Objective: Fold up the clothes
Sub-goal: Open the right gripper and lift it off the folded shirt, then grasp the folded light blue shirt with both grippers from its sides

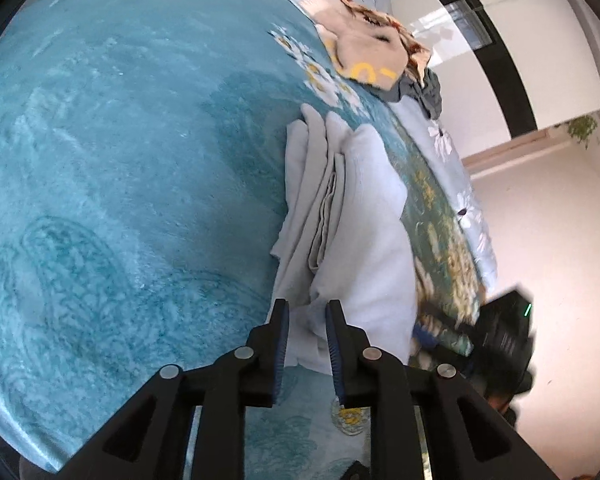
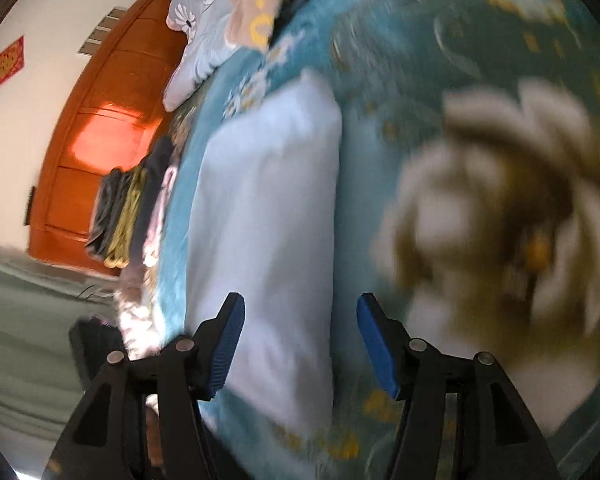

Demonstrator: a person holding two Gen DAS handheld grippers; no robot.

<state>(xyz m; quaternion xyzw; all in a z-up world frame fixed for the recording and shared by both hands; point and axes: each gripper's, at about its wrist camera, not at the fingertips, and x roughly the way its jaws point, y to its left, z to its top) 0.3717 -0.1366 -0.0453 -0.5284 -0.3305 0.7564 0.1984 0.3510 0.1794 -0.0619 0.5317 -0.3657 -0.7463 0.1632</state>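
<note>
A pale blue-grey garment (image 1: 364, 216), folded into a long strip with layered edges, lies on the teal blanket (image 1: 120, 140). My left gripper (image 1: 307, 306) stands at the garment's near end, its blue pads closed on a fold of the cloth. In the right wrist view the same garment (image 2: 268, 200) stretches away from me as a smooth pale panel. My right gripper (image 2: 300, 300) hovers over its near end, open wide, with nothing between its fingers. This view is motion-blurred.
A peach garment with yellow letters (image 1: 364, 52) lies at the far end of the bed beside a grey floral quilt (image 1: 448, 148). A stack of folded clothes (image 2: 124, 216) sits at the bed's edge before an orange wooden door (image 2: 100, 132). A dark blurred device (image 1: 504, 336) is by the bed edge.
</note>
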